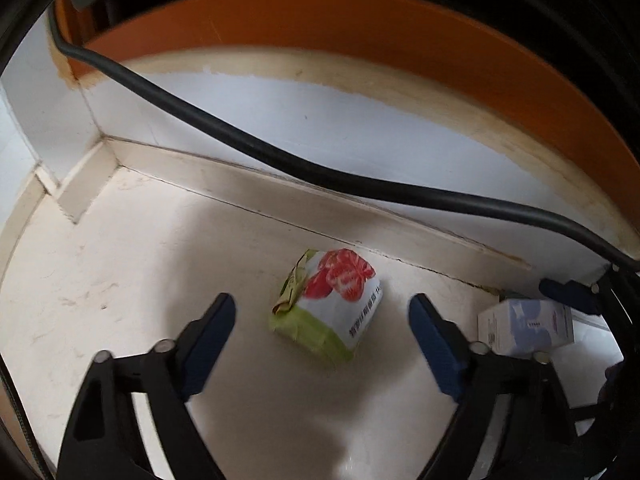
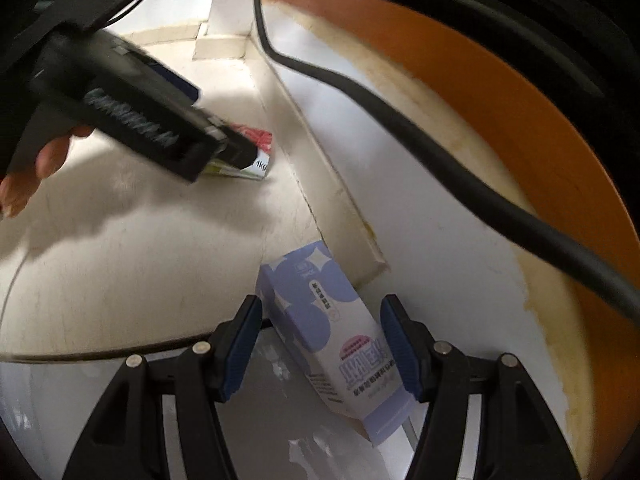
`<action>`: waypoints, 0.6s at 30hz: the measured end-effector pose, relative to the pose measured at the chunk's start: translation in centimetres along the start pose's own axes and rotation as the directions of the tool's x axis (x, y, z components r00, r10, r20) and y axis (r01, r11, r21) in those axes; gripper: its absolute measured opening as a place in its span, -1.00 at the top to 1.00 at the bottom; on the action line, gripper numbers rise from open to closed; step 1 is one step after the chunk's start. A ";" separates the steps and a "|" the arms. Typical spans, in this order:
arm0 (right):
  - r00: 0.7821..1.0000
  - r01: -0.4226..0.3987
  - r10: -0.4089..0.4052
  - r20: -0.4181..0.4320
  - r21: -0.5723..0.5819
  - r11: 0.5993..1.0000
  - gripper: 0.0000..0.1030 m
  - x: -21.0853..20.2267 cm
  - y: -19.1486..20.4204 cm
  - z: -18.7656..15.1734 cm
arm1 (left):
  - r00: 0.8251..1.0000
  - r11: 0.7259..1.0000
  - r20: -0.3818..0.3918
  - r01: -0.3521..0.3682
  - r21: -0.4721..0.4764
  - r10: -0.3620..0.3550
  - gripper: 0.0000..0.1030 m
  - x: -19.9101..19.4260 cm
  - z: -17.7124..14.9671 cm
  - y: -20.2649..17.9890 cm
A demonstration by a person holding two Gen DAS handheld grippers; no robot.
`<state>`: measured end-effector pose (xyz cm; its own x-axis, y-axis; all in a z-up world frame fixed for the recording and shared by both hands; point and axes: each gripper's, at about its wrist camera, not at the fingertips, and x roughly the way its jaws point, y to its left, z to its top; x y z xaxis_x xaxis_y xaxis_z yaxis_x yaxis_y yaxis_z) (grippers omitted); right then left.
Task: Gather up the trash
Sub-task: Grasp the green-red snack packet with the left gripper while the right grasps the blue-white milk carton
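A crumpled green and white packet with red fruit printed on it (image 1: pixel 329 305) lies on the pale floor near the baseboard. My left gripper (image 1: pixel 322 308) is open, its blue pads on either side of the packet and apart from it. A white and lilac carton (image 2: pixel 332 336) lies on the floor by the wall, and it also shows in the left wrist view (image 1: pixel 526 326). My right gripper (image 2: pixel 320 312) is open around the carton, with gaps on both sides. In the right wrist view the left gripper's body (image 2: pixel 132 108) hides most of the packet (image 2: pixel 260 152).
A white wall with a cream baseboard (image 1: pixel 280 196) runs behind both items and turns a corner at the left. An orange band (image 1: pixel 360 28) runs higher up the wall. A black cable (image 1: pixel 240 136) hangs across both views. A dark line crosses the floor (image 2: pixel 120 352).
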<state>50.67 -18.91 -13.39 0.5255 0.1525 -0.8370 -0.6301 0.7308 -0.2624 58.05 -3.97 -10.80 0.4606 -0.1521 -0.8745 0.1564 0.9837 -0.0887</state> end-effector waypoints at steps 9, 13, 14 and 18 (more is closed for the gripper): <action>0.995 -0.070 0.069 -0.067 -0.012 0.997 -0.20 -0.4 -0.4 -0.8 | 0.998 0.998 -0.027 0.054 0.044 -0.053 0.17 2.0 0.3 -0.7; 0.990 -0.108 0.108 -0.085 0.006 0.994 -0.20 -0.4 -0.8 -0.7 | 0.999 0.998 -0.024 0.044 0.038 -0.043 0.62 1.2 -0.5 -0.9; 0.986 -0.135 0.137 -0.091 0.027 0.991 -0.20 -0.5 -1.1 -0.6 | 0.999 0.999 -0.021 0.045 0.031 -0.045 0.62 0.8 -0.9 -0.9; 0.969 -0.201 0.211 -0.129 0.086 0.976 -0.20 0.2 -2.1 -0.2 | 0.998 0.998 -0.017 0.057 -0.018 -0.057 0.64 -1.0 -2.6 -0.9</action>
<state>51.99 -20.55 -13.11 0.3021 0.2162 -0.9284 -0.6718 0.7393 -0.0464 55.18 -4.50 -11.07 0.4356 -0.2065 -0.8761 0.1664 0.9750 -0.1470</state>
